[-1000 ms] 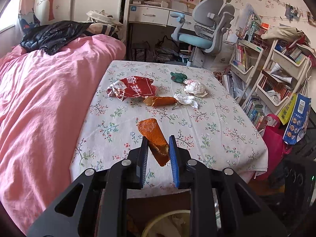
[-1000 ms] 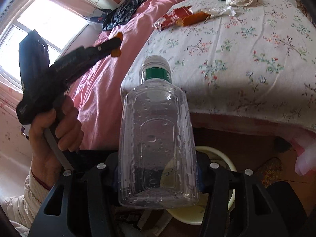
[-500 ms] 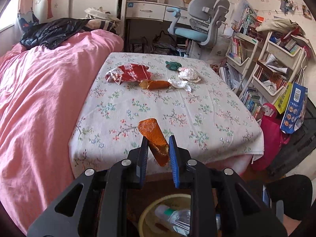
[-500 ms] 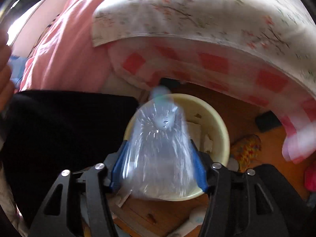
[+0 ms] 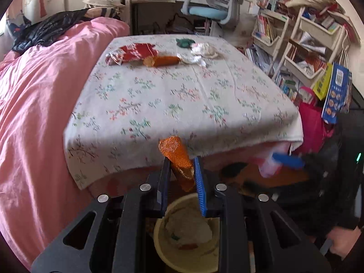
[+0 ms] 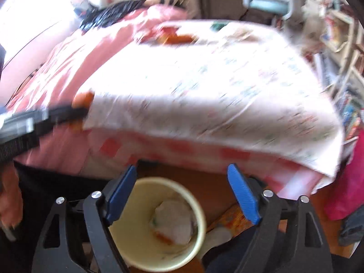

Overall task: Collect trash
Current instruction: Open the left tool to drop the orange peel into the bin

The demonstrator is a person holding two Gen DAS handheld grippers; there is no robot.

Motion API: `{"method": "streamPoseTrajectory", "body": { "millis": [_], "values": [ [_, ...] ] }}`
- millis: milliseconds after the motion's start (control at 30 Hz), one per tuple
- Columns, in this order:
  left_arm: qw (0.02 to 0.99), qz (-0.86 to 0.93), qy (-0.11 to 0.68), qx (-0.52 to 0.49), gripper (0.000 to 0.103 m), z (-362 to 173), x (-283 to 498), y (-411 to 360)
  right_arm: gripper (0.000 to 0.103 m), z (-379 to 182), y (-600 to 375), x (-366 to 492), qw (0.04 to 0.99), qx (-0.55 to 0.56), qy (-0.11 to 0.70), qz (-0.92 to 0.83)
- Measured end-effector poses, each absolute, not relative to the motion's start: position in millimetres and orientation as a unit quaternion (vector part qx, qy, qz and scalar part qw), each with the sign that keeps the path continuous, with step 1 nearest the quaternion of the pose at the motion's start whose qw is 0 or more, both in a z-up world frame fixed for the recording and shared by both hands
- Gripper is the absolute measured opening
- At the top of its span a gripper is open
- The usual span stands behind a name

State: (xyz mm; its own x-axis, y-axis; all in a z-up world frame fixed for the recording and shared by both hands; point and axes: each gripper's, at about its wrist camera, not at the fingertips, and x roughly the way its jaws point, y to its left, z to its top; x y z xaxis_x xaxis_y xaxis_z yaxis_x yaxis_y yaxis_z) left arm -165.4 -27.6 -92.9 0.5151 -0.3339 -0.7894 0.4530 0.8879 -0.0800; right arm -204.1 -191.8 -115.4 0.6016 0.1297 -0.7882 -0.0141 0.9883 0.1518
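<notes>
clamping a crinkled orange snack wrapper (image 5: pixel 178 159) between its blue-padded fingers, the left gripper (image 5: pixel 180 177) hangs just past the near edge of the table draped in a white floral cloth (image 5: pixel 182 104), above the round cream plastic bin (image 5: pixel 182 241) on the floor. the right gripper (image 6: pixel 182 195) is spread wide with nothing between its pads, poised over the same bin, where a pale crumpled mass lies inside; half a second ago it still carried the clear plastic bottle, which is now gone from its fingers, and the view has swung up into blur.

no writing reads clearly: the red foil packet (image 5: pixel 134 53) at the far end of the table bears white print too small to make out, and the blue hanging bag (image 5: pixel 336 95) by the shelves shows a code square and round pictures only.

beside the red packet lie a second orange wrapper (image 5: pixel 162 61), white crumpled tissue (image 5: pixel 202 53) and a small green scrap (image 5: pixel 184 42). a pink quilt (image 5: pixel 38 104) fills the left, with a black jacket (image 5: pixel 45 29) at its far end; a grey and blue desk chair (image 5: pixel 218 2) stands beyond the table, and cluttered bookshelves (image 5: pixel 302 36) to the right. compared with a second ago, the left gripper has drawn back from over the tabletop to beyond its edge.
</notes>
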Motion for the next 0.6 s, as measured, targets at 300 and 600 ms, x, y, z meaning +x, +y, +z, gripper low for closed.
{"method": "streamPoseTrajectory", "body": {
  "millis": [300,600],
  "values": [
    [0.816,-0.263,0.497,0.135,0.020,-128.7,-191.2,-55.5,0.084,-109.0,-233.1,-204.4,0.903,0.138,0.406,-0.026],
    [0.812,-0.255,0.495,0.175,0.052,-133.2,-200.2,-67.0,0.086,-108.6,-236.4,-210.2,0.901,0.152,0.406,-0.027]
  ]
}}
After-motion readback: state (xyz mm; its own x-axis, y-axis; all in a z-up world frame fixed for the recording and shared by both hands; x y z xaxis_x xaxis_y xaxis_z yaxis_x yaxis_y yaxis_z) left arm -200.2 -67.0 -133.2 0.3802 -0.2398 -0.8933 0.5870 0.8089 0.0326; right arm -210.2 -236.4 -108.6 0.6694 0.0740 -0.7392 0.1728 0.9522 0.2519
